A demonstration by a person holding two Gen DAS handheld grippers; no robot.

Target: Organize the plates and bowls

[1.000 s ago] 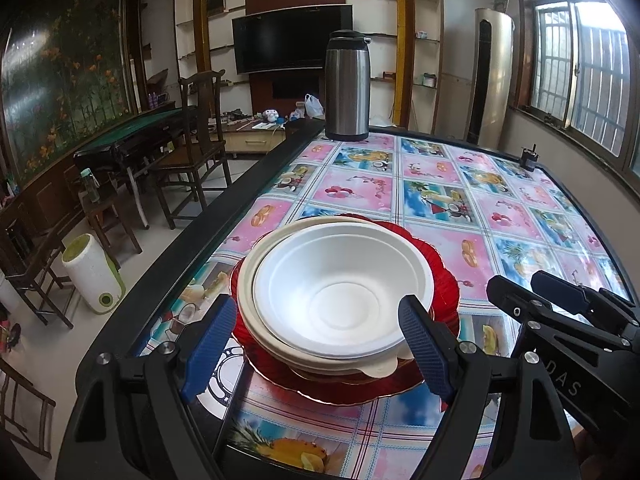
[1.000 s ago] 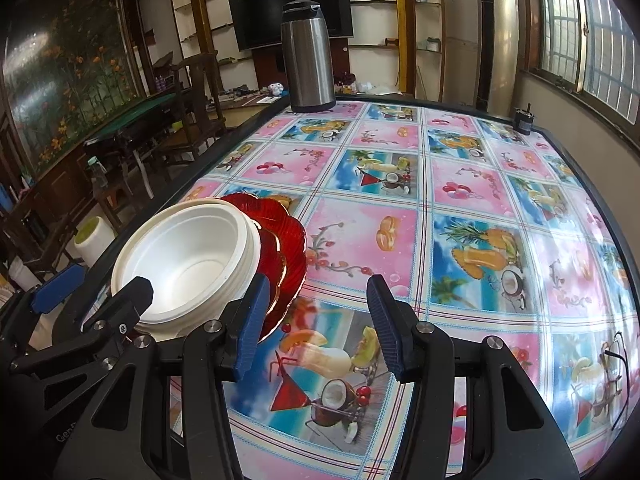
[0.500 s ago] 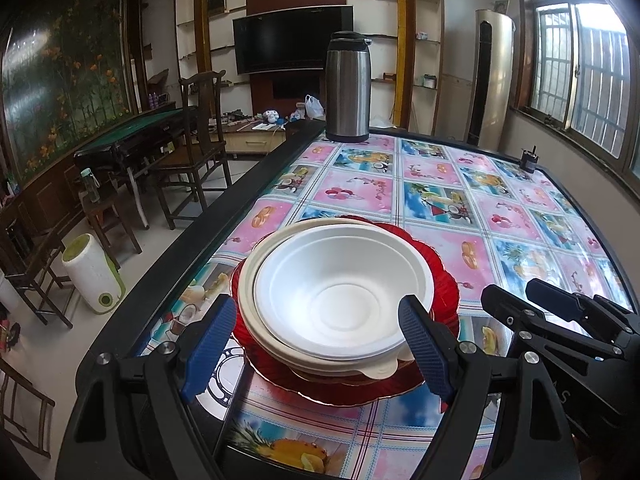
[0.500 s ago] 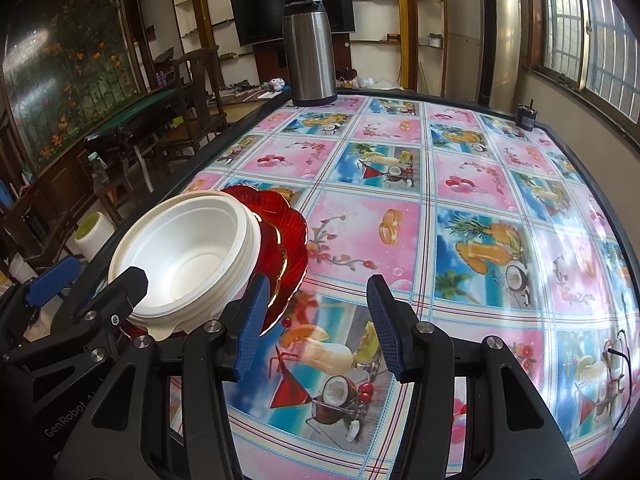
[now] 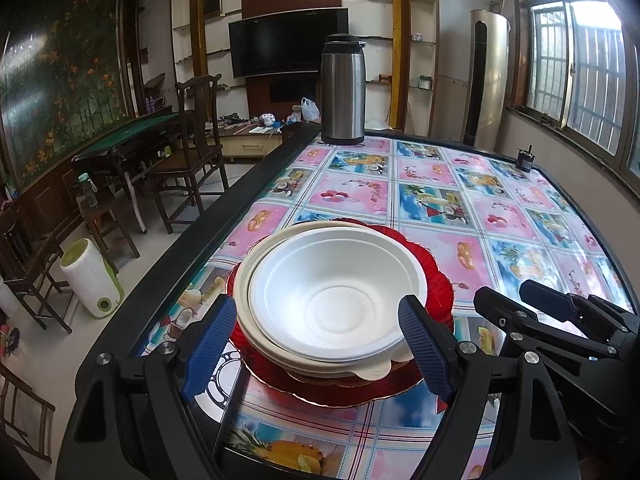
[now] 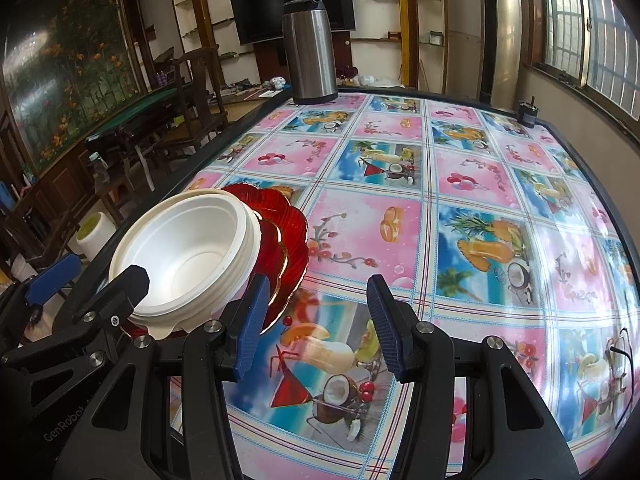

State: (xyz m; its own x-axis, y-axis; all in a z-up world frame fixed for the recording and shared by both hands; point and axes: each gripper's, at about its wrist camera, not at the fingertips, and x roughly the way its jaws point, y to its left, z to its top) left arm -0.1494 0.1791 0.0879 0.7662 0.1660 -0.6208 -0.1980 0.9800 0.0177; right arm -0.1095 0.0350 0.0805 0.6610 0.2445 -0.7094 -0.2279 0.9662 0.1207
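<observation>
A white bowl (image 5: pixel 332 300) sits on cream plates (image 5: pixel 244 280), which rest on red scalloped plates (image 5: pixel 436 280), all in one stack near the table's left edge. My left gripper (image 5: pixel 316 346) is open, its blue pads standing on either side of the stack's near rim without visibly pressing on it. In the right wrist view the bowl (image 6: pixel 188 256) and red plates (image 6: pixel 292 236) lie to the left, with the left gripper (image 6: pixel 90 276) in front of them. My right gripper (image 6: pixel 316 320) is open over the bare tablecloth, nothing between its fingers, to the right of the stack (image 5: pixel 520 300).
A tall steel flask (image 5: pixel 343 88) stands at the table's far end. A small black object (image 5: pixel 525 158) sits at the far right edge. The black table rim (image 5: pixel 240 192) runs along the left; beyond it are wooden chairs (image 5: pixel 192 152) and a white bin (image 5: pixel 90 280).
</observation>
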